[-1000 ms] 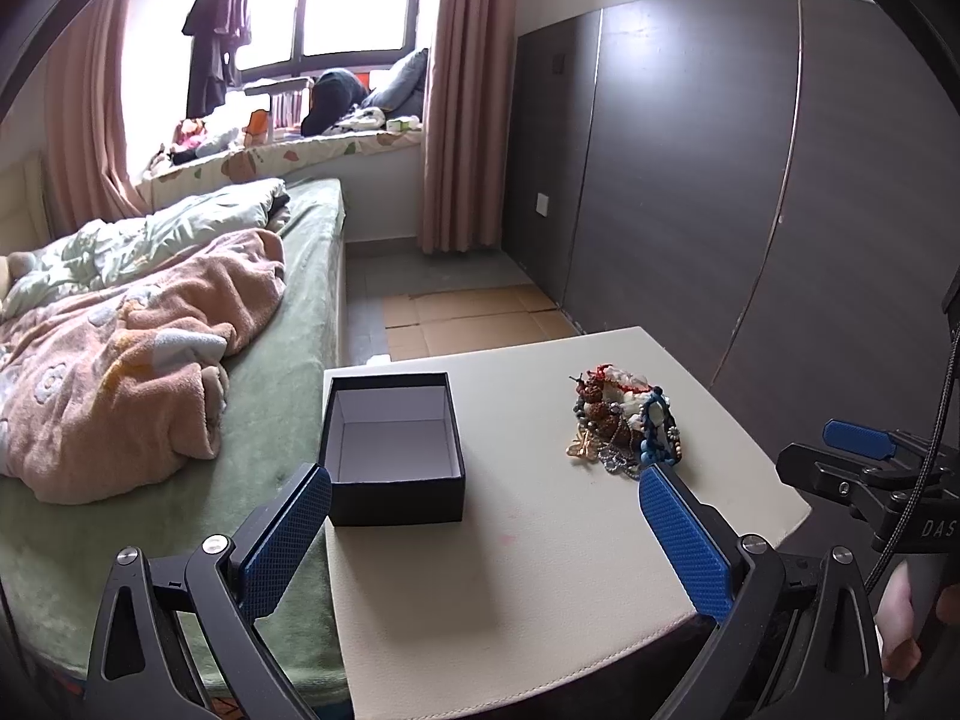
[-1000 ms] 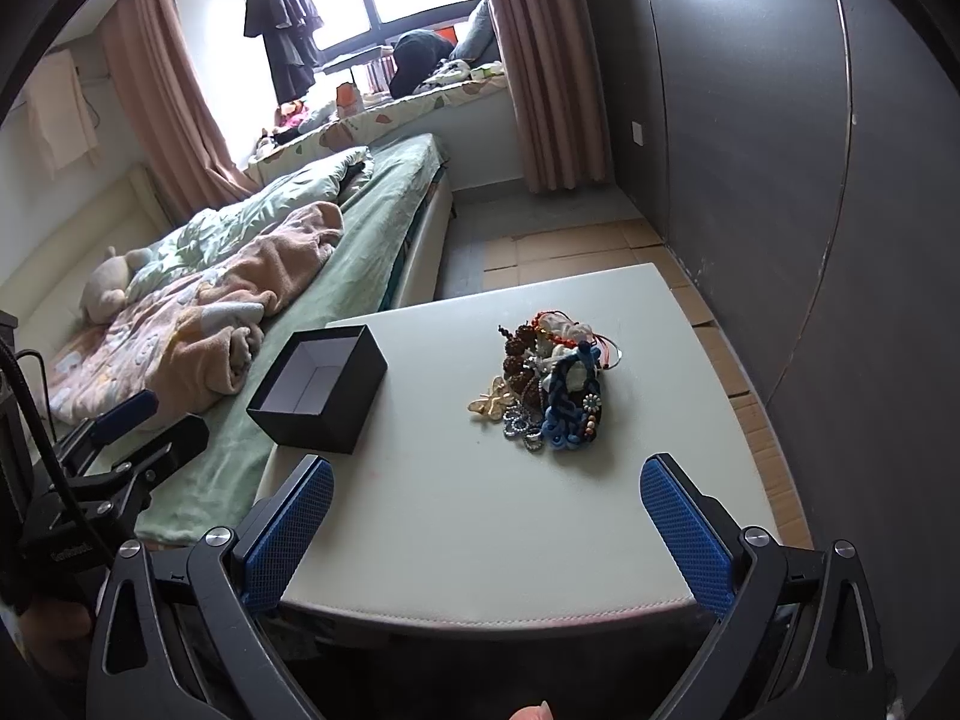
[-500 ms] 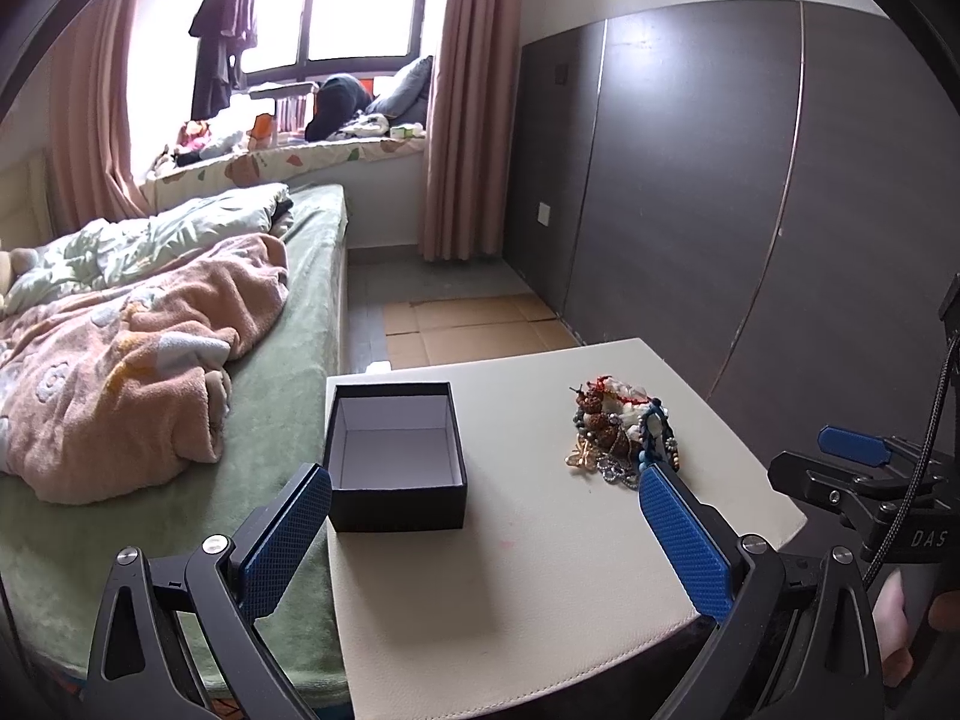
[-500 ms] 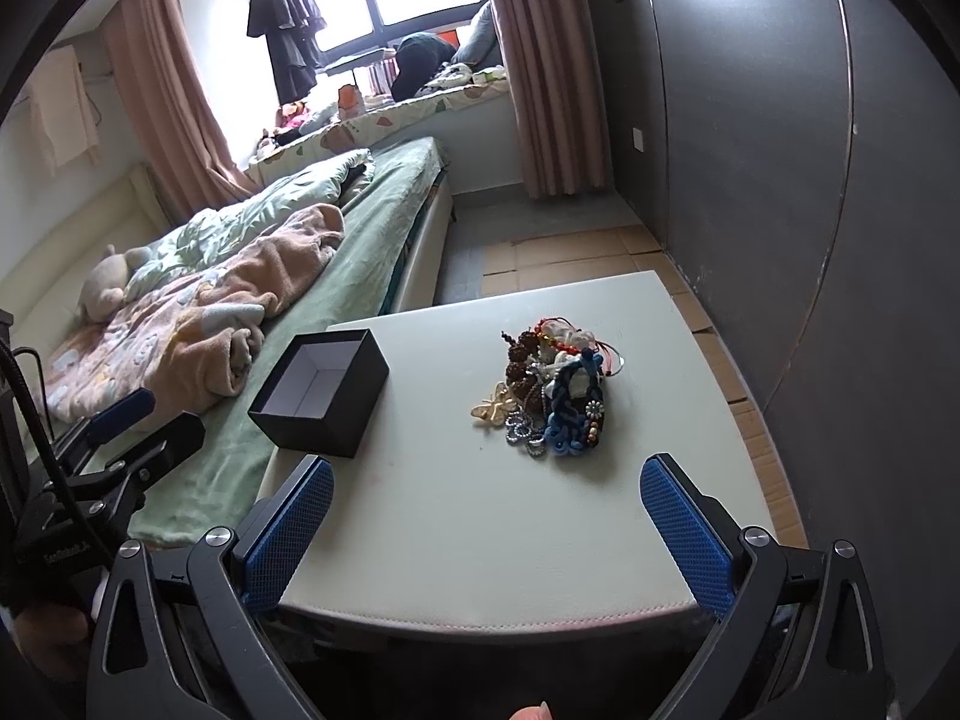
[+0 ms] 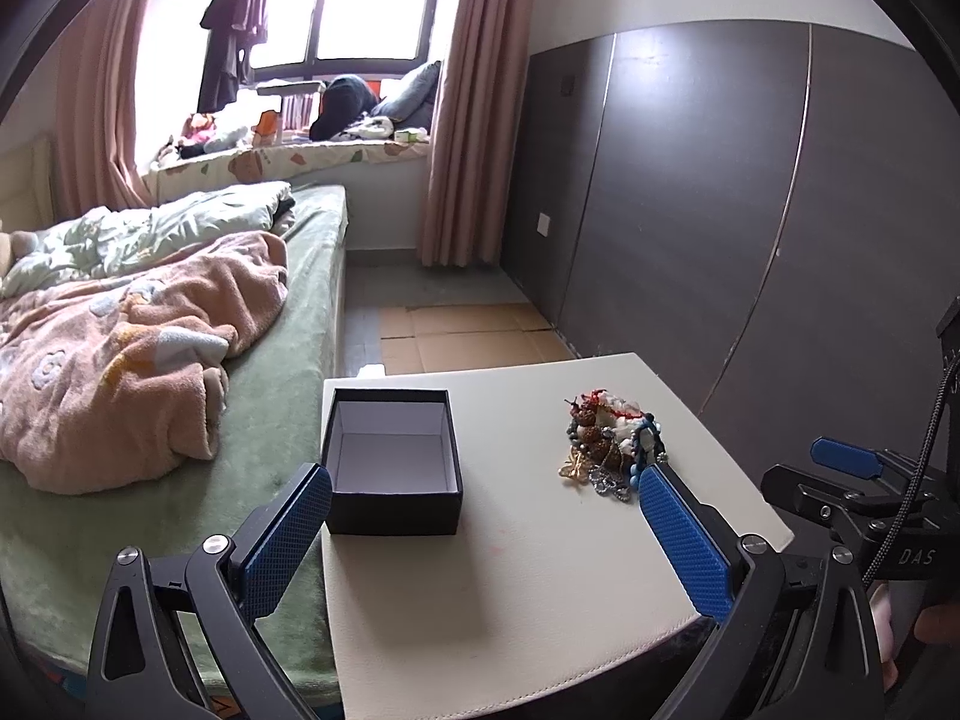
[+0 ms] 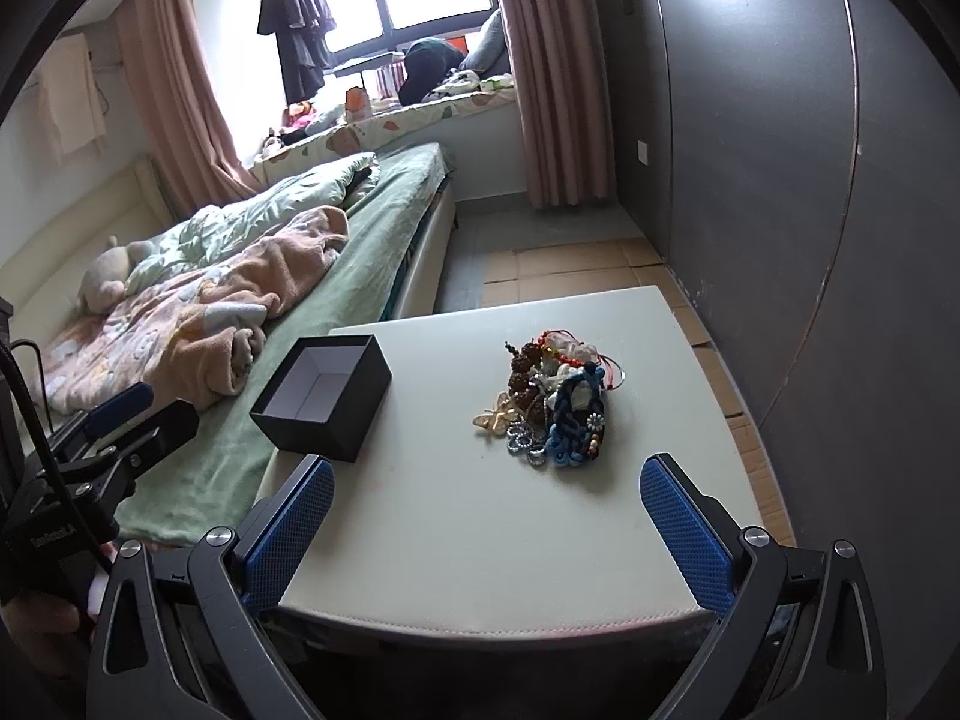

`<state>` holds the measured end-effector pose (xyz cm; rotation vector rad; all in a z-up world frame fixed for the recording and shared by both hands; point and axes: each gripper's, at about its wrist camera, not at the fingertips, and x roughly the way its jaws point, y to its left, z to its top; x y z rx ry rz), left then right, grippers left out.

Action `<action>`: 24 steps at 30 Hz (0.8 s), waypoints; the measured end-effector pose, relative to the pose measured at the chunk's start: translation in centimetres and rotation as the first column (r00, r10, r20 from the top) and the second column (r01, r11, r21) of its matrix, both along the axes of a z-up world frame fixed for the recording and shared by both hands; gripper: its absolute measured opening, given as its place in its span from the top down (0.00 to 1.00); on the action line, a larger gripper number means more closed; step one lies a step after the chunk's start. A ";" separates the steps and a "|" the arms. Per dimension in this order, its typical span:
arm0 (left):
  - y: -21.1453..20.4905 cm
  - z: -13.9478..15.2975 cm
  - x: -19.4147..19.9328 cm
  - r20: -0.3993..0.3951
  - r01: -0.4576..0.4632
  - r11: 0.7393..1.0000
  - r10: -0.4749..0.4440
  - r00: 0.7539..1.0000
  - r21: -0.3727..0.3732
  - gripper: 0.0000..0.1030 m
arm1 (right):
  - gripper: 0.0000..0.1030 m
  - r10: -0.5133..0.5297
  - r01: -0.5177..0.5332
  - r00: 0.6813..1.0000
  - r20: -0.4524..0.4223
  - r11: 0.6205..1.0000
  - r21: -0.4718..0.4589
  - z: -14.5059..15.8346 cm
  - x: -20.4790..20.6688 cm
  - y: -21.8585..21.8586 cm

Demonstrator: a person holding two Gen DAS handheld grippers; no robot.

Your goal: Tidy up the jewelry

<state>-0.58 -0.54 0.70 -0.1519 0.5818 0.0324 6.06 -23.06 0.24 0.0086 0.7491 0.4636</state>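
1. We cannot tell single pieces apart in the tangled heap of beaded, corded jewelry [image 6: 555,405]; in the left view a blue finger hides its near edge.
2. It lies on the cream rectangular counter [image 6: 480,516], right of the open, empty black cardboard box [image 5: 393,459].
3. Left gripper [image 5: 483,534] and right gripper [image 6: 487,525] hover near the counter's near edge, fingers spread wide, holding nothing.

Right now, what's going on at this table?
A person holds two blue-padded grippers, the left gripper and the right gripper, both open and empty above the near edge of the cream table. A tangled pile of beaded jewelry lies untouched on the tabletop, apart from the empty open black box.
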 end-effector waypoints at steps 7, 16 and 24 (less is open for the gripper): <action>0.0 0.0 -0.1 0.005 0.017 1.000 -0.017 1.000 -0.009 0.01 | 0.01 -0.006 0.006 1.000 -0.003 1.000 -0.004 0.0 -0.1 0.1; 0.2 0.3 -0.4 0.015 0.003 1.000 -0.003 1.000 -0.008 0.01 | 0.01 -0.036 0.036 0.999 -0.015 0.999 0.013 -0.3 0.3 -0.2; 0.1 0.4 -0.1 0.024 -0.017 1.000 0.017 1.000 0.002 0.01 | 0.01 -0.036 0.037 0.999 -0.015 0.999 0.022 -0.2 0.4 -0.3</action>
